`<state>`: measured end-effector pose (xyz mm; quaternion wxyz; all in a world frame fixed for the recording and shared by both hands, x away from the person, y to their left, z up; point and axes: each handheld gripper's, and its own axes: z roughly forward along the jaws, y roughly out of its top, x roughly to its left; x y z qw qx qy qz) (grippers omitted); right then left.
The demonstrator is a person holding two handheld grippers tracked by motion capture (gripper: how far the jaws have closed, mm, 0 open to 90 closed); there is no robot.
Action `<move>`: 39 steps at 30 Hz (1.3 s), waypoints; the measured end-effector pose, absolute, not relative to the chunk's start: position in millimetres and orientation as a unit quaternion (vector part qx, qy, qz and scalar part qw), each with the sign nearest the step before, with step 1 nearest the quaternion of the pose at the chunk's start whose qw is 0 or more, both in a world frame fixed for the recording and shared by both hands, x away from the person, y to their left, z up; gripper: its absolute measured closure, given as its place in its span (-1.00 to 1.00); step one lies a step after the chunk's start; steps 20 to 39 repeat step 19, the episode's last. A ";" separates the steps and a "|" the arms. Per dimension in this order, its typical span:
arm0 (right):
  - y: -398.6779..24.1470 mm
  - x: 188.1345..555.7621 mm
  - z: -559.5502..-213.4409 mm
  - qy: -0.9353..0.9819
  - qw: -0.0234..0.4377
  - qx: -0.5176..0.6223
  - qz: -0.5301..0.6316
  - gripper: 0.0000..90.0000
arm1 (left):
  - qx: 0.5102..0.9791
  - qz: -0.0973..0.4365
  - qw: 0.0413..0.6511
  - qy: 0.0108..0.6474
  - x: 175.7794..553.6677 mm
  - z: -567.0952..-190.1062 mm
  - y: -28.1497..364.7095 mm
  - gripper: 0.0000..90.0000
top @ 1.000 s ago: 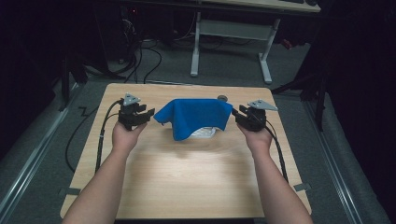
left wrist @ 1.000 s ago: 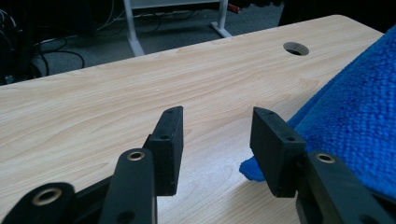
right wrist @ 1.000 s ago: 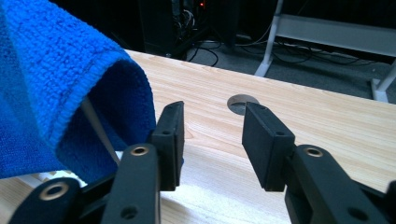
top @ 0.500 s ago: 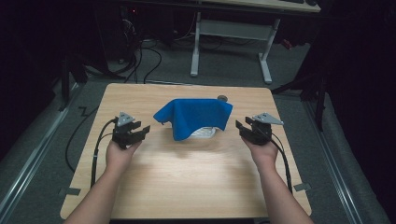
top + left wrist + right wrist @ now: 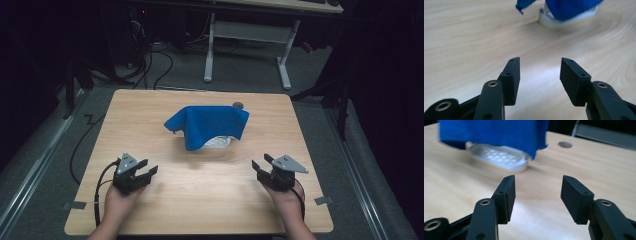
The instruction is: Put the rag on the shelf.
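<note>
A blue cloth lies draped over a white grid-patterned object at the middle back of the wooden table. My left gripper is near the front left, well short of the cloth. My right gripper is near the front right. Both have just been opening their jaws, with nothing between them. In the left gripper view the open gripper faces the cloth and the white rim. In the right gripper view the open gripper faces the cloth above the white object.
A round hole sits in the tabletop just behind the cloth, also seen as the hole. Behind the table stands a white-legged desk frame, with cables on the floor. Bare wood lies between the grippers.
Both hands have drawn back from beside the cloth toward the table's front edge and lowered. The cloth rests where it was, still over the white object.
</note>
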<state>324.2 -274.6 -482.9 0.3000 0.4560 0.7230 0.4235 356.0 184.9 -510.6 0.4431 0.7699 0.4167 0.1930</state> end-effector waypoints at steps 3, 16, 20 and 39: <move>-270.9 312.7 -487.5 0.729 0.298 0.456 0.415 -0.02 | 0.780 0.192 0.423 0.420 340.4 -513.3 185.1 0.12; -252.9 285.2 -513.1 0.764 0.286 0.428 0.389 -0.04 | 0.802 0.147 0.420 0.398 308.6 -529.2 160.9 0.09; -256.8 286.4 -513.3 0.761 0.286 0.431 0.392 -0.04 | 0.803 0.147 0.417 0.399 308.4 -531.2 161.7 0.08; -256.8 286.4 -513.3 0.761 0.286 0.431 0.392 -0.04 | 0.803 0.147 0.417 0.399 308.4 -531.2 161.7 0.08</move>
